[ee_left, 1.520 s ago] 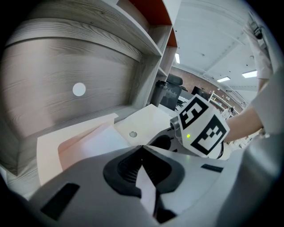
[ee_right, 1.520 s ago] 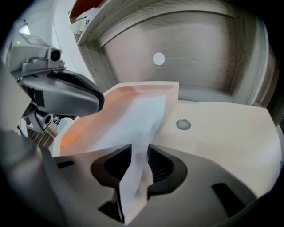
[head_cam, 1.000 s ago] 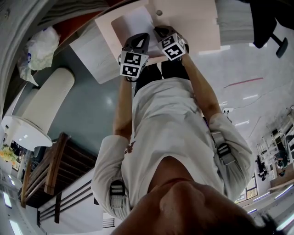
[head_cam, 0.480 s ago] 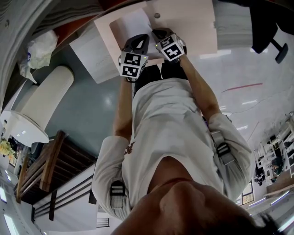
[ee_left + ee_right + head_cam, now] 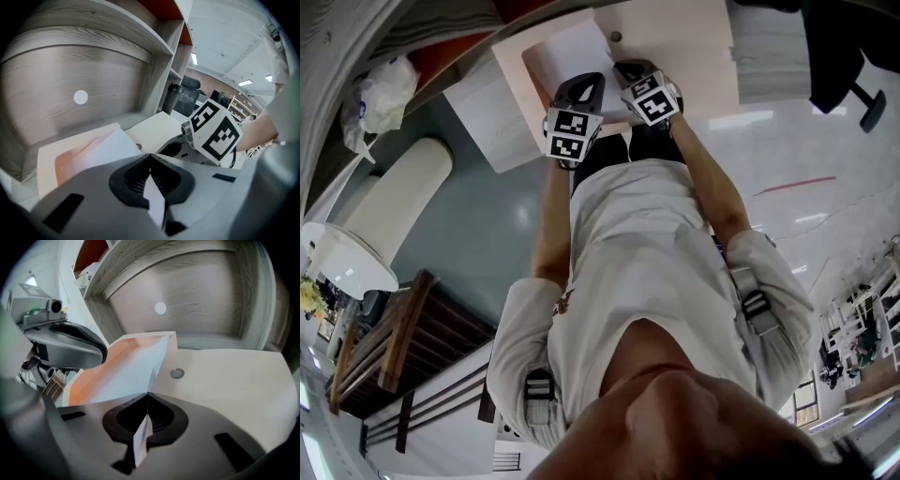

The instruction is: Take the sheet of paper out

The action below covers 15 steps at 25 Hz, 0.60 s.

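A white sheet of paper [image 5: 570,52] sticks out of the left side of a pale beige folder [image 5: 684,47] with a round snap [image 5: 616,37]. My left gripper [image 5: 586,84] is shut on the sheet's near edge, and a strip of white paper [image 5: 154,199] shows between its closed jaws [image 5: 150,155]. Just to the right, my right gripper [image 5: 628,67] is also shut on the sheet [image 5: 133,369], with a white slip pinched at the jaw tips [image 5: 147,393]. The folder [image 5: 225,380] and its snap [image 5: 176,373] lie flat beyond.
The folder lies in a wood-grain shelf niche whose back wall [image 5: 70,84] stands close behind it. A white cabinet top [image 5: 487,112] and a plastic bag [image 5: 380,94] are at the left. An office chair [image 5: 844,56] stands at the right.
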{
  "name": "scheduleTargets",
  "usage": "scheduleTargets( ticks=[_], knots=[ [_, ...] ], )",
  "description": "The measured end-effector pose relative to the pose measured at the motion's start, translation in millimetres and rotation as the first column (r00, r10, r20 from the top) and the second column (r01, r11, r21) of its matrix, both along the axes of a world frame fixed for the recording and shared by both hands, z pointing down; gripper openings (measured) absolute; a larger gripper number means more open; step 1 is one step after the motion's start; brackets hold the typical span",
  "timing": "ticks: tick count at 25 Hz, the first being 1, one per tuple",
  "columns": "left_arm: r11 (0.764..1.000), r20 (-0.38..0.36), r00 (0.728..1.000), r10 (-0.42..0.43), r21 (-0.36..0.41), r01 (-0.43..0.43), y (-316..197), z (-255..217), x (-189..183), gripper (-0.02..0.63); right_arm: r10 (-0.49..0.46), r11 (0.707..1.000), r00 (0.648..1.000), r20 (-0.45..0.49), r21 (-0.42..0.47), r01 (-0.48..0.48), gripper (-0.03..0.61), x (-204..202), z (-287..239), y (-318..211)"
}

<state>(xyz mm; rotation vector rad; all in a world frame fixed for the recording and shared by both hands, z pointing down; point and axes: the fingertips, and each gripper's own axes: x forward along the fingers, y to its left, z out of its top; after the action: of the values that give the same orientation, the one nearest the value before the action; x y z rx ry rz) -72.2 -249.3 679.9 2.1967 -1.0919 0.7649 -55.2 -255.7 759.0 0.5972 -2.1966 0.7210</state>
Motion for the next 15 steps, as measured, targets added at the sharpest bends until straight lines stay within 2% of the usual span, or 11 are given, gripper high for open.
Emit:
scheduleTargets(
  ticks=[15],
  knots=[
    [0.998, 0.013, 0.998, 0.060, 0.007, -0.060, -1, -8, 19, 0.020, 0.060, 0.998, 0.998, -0.008, 0.029, -0.060, 0.020, 30, -15, -13]
  ],
)
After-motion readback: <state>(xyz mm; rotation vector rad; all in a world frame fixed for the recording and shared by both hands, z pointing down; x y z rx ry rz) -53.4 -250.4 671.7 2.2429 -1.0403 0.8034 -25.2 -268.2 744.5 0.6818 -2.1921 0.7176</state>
